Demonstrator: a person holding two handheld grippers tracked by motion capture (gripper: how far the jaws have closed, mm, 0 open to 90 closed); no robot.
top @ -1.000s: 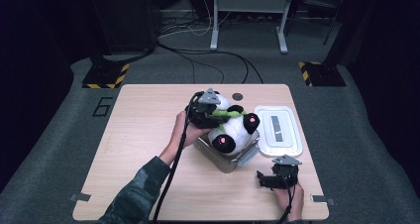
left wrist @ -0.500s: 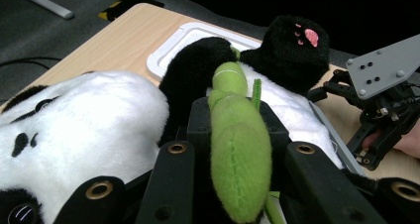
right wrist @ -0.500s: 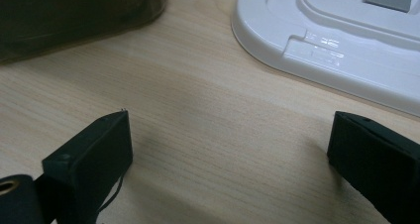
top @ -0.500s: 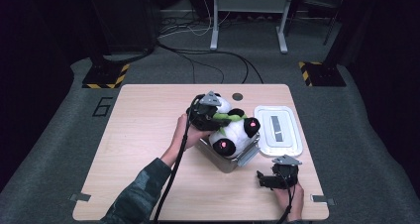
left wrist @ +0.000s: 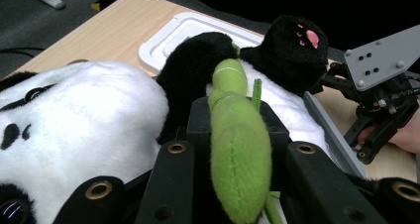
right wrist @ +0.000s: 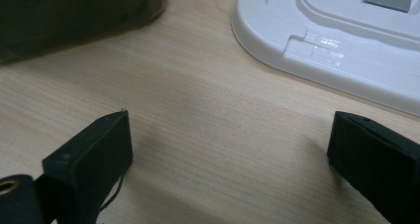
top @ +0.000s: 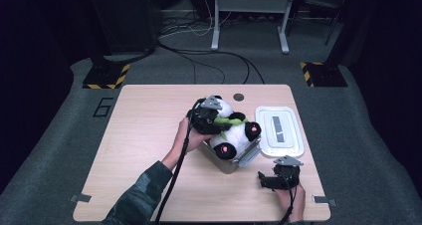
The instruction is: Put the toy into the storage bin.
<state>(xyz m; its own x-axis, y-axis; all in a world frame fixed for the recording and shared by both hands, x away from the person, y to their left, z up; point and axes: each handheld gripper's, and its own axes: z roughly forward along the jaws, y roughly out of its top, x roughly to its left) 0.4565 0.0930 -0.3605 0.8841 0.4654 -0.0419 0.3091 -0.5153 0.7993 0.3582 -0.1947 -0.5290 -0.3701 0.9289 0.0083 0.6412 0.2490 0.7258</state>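
- While the left gripper (top: pixel 219 121) sits on top of the toy panda (top: pixel 234 135), its jaws are pressed on the green plush stalk (left wrist: pixel 237 149) that the panda carries; in the left gripper view the stalk runs up between the two black jaws.
- The panda lies in the grey box (top: pixel 239 159) near the middle of the table (top: pixel 144 130), with its white body and two black paws above the rim.
- One black paw with a pink pad (left wrist: pixel 297 50) is just behind the tip of the stalk.
- The white lid (top: pixel 278 131) lies flat on the table just to the right of the box, with a grey strip in its middle.
- The right gripper (top: pixel 271 181) rests low at the near right corner of the table, apart from the box, held by a hand (top: pixel 291 200).
- Its jaws stand spread wide over bare wood, with nothing between them, and the edge of the lid (right wrist: pixel 322 45) is just ahead of them.
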